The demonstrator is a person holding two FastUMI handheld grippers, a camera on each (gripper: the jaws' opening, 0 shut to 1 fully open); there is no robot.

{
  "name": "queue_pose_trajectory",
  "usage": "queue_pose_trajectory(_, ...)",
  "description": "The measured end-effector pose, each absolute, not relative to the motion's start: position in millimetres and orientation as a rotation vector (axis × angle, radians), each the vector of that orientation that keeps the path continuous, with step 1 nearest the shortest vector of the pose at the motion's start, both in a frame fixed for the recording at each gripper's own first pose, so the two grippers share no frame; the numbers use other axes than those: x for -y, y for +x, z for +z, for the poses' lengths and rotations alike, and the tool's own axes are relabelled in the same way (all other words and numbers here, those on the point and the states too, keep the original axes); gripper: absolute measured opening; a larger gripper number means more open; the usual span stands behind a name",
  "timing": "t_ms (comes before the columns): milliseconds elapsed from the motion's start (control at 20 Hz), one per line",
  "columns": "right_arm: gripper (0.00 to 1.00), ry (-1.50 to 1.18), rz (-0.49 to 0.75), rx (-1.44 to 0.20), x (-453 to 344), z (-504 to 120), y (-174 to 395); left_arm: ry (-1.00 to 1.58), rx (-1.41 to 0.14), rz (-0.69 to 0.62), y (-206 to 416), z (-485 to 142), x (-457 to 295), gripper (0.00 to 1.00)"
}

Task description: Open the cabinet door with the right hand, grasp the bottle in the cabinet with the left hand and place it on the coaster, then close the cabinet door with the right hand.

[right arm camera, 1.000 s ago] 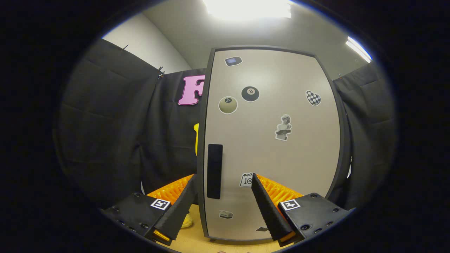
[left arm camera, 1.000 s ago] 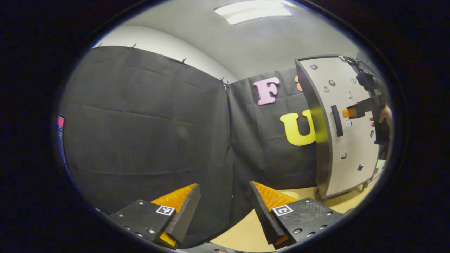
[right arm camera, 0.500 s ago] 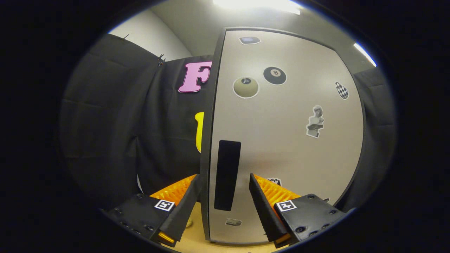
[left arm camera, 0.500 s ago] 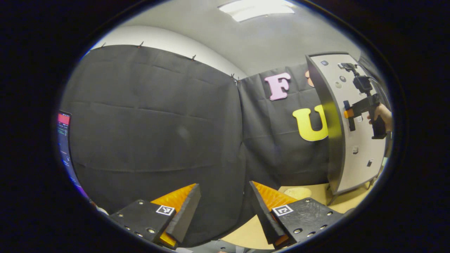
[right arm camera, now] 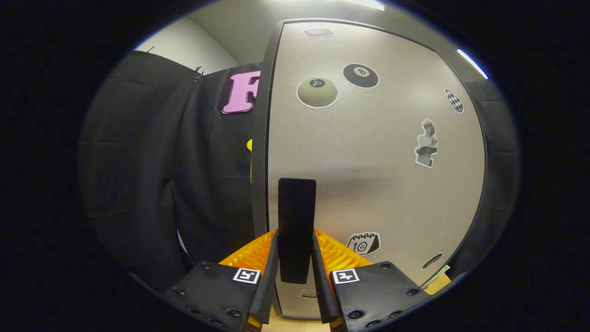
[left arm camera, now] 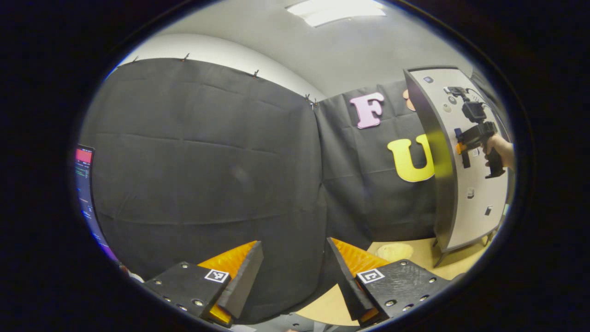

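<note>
1. Cabinet door stands at the far right of the left gripper view, pale-faced with a dark edge, shut flat against the cabinet as far as we can tell, resting on short legs on the tan table.
2. In that same view we see our left gripper at the bottom with its fingers spread wide and nothing between them; it faces the black cloth wall, well apart from the cabinet.
3. Just in front of the cabinet's foot, a pale round coaster lies flat on the table.
4. Farther off in the left gripper view, a hand holds the right gripper up against the door at the height of the dark handle; at that distance we cannot judge the contact.
5. At the left edge a lit screen shows beside the cloth.
6. In the right gripper view the door sits close before us, dotted with stickers, among them two billiard-ball stickers near the top.
7. The right gripper has its fingers drawn in narrow, one on each side of the upright black handle, both pressing on its lower part.
8. We cannot see the bottle behind the shut door.
</note>
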State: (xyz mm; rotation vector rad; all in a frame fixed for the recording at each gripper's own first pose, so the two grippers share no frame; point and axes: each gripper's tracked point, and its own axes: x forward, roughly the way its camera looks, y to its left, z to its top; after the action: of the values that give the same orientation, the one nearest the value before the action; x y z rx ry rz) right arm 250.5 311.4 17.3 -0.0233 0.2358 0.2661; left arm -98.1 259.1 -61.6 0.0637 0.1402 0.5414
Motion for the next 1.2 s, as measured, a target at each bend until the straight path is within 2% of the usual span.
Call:
queue_pose_trajectory(100, 0.35, -0.017, 0.255, -0.247, -310.1, 16.6, 250.9, 0.059, -0.138, 0.533, -97.6, -60.8, -257.2, 0.82)
queue_pose_trajectory(150, 0.34, -0.016, 0.253, -0.254, -310.4, 15.9, 251.8, 0.058, -0.136, 0.529, -97.8, -60.5, -256.4, 0.82)
queue_pose_trajectory(250, 0.24, -0.004, 0.248, -0.271, -309.8, 16.3, 248.6, 0.059, -0.129, 0.523, -97.3, -59.6, -256.2, 0.82)
queue_pose_trajectory(500, 0.22, 0.002, 0.278, -0.291, -306.6, 16.6, 242.0, 0.048, -0.108, 0.483, -94.6, -57.2, -252.6, 0.82)
queue_pose_trajectory(950, 0.23, 0.009, 0.378, -0.284, -297.6, 18.7, 230.4, 0.033, -0.066, 0.329, -104.0, -41.5, -230.5, 0.82)
queue_pose_trajectory(1000, 0.24, 0.011, 0.392, -0.286, -296.3, 19.4, 229.1, 0.030, -0.068, 0.313, -103.8, -40.0, -228.2, 0.85)
queue_pose_trajectory(1200, 0.22, 0.012, 0.442, -0.288, -294.2, 18.3, 231.6, 0.026, -0.064, 0.256, -108.4, -30.8, -220.9, 0.82)
